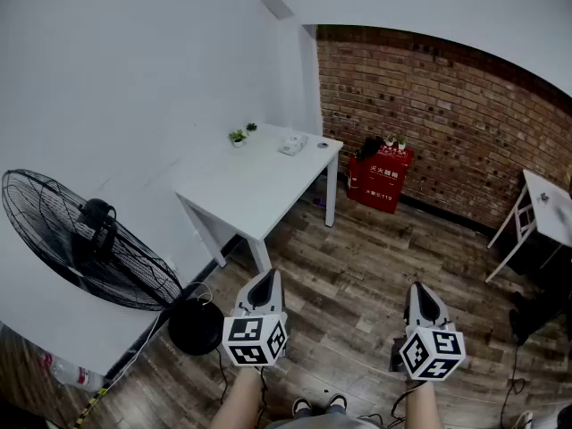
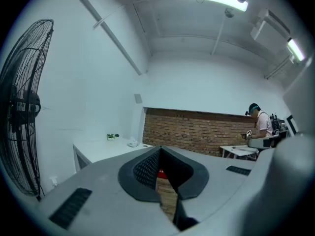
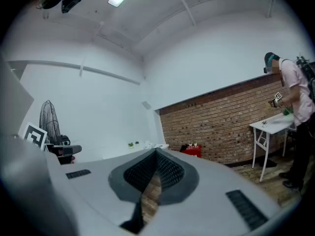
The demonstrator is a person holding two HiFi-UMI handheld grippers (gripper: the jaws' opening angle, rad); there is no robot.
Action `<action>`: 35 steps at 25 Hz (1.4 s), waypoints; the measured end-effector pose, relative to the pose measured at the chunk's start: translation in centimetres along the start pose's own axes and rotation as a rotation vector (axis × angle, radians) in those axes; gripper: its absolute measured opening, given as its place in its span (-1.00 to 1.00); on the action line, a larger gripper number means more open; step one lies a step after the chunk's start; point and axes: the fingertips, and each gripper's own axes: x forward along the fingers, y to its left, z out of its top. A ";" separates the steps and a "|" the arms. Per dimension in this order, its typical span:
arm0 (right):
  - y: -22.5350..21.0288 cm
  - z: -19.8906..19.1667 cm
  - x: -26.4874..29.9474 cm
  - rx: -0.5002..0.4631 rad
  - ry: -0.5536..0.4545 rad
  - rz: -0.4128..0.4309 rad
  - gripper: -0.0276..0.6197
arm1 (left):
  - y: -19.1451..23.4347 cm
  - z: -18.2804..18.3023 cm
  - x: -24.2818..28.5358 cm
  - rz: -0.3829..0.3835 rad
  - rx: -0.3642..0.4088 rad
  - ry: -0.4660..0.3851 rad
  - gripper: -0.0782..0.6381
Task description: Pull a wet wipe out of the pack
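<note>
The wet wipe pack (image 1: 293, 143) is a small pale packet lying near the far end of the white table (image 1: 255, 186), well ahead of me. It also shows small in the left gripper view as the pack (image 2: 132, 143) on the table (image 2: 101, 150). My left gripper (image 1: 266, 281) and right gripper (image 1: 417, 290) hang low over the wooden floor, far short of the table. Both are shut with their tips together and nothing between them, as seen for the left gripper (image 2: 160, 148) and the right gripper (image 3: 156, 152).
A large black fan (image 1: 80, 239) stands left of the table, with a black round base (image 1: 197, 325) on the floor. A red box (image 1: 380, 177) sits against the brick wall (image 1: 447, 114). A second white table (image 1: 545, 206) is at right, where a person (image 3: 291, 97) stands.
</note>
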 end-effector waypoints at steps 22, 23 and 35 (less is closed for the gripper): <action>0.9 -0.9 1.0 0.030 0.010 0.020 -0.83 | 1.4 -1.3 -0.2 0.038 -0.020 0.025 -0.78; 0.9 -0.9 1.0 0.030 0.012 0.020 -0.80 | 1.4 -1.4 -0.2 0.039 -0.021 0.028 -0.78; -0.7 -1.1 1.8 0.048 0.014 0.017 -0.56 | 0.2 -2.1 1.4 0.040 -0.008 0.050 -0.78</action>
